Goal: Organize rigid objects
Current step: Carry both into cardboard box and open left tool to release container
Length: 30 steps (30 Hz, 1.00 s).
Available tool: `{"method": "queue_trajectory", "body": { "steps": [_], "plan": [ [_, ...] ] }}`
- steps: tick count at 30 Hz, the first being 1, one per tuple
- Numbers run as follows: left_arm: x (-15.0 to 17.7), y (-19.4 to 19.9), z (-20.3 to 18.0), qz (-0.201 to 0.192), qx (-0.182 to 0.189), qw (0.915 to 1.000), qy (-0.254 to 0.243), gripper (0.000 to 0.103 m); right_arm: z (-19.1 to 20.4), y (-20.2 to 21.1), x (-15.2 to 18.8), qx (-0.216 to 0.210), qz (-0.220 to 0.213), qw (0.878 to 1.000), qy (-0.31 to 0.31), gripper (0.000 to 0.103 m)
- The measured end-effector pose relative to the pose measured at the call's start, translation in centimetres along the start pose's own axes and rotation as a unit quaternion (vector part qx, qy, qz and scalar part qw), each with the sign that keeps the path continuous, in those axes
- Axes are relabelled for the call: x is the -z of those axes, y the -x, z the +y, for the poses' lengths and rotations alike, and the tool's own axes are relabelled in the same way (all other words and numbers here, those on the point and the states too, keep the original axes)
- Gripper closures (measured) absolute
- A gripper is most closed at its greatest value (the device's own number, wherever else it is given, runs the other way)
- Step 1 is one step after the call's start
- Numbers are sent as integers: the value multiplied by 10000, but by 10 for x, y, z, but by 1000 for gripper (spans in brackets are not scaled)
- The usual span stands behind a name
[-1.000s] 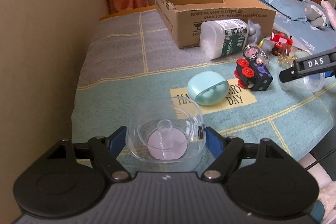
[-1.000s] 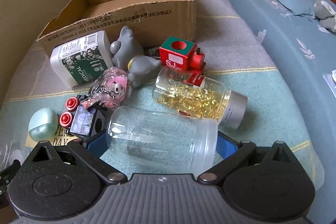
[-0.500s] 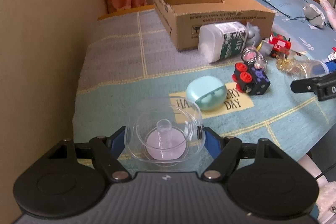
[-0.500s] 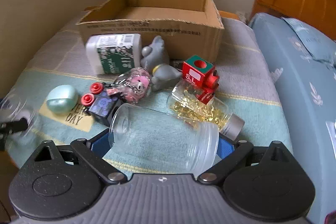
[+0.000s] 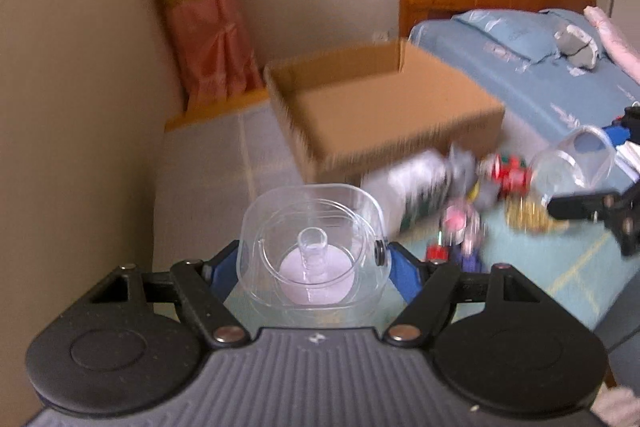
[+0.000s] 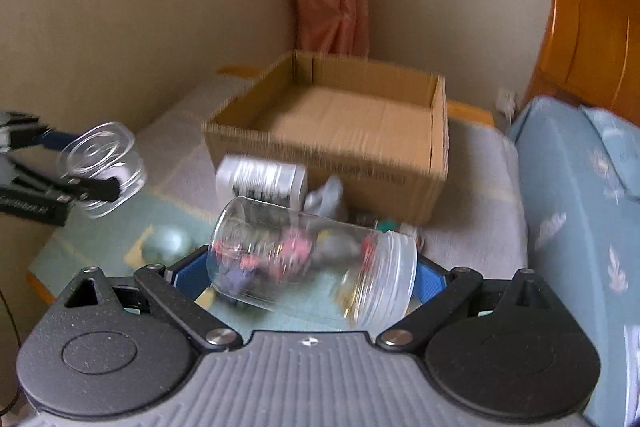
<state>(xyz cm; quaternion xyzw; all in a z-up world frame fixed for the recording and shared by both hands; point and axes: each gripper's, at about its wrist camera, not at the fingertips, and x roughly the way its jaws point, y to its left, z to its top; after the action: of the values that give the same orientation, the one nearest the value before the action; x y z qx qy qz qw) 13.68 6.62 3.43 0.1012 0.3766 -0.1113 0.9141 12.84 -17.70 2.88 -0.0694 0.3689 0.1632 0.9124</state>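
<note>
Your left gripper [image 5: 314, 259] is clenched on the clear tub [image 5: 314, 247]: the tub sits squarely between the two blue fingers [image 5: 402, 275], one pad pressed to each side wall, its open mouth facing forward, a small post standing up from its pink base. In the right wrist view the tub hangs in the air, off the bench [image 6: 472, 187], to the left of the box [image 6: 348, 131].

Your right gripper [image 6: 312, 267] is clenched on the jar [image 6: 312, 259], which lies crosswise between the fingers [image 6: 430, 279], tilted, base to the left and threaded neck to the right. One finger bears on the neck end, the other on the base end. The jar is held clear of the bench, above the toys [image 5: 460, 223].

The box stands open on the far part of the bench, beyond both held things. A white bottle [image 6: 262, 179] lies just in front of the box's near wall, and a teal egg [image 6: 166, 245] rests on the bench to the left of the jar. Both views are blurred, so the small toys cannot be told apart.
</note>
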Motion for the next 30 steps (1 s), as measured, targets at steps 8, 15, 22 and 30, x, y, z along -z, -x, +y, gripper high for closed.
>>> {"method": "queue_trajectory", "body": {
  "steps": [8,15,22,30],
  "plan": [
    [-92,-47,-7,-274,149,9993,-186,28,-21,-11,-43,-88,-300,9995,104,3],
    [-142,-110,-16,-123,82,9994,-325,28,-44,-33,-65,-170,-279,9995,-21,3],
    [-158,-164,-15,119,79,9999,-52,28,-57,-49,-76,-47,-273,9996,-39,3],
    [-154,-173,-10,2,0,10000,91,10,-59,-56,-75,-45,-209,9997,-102,3]
  ]
}}
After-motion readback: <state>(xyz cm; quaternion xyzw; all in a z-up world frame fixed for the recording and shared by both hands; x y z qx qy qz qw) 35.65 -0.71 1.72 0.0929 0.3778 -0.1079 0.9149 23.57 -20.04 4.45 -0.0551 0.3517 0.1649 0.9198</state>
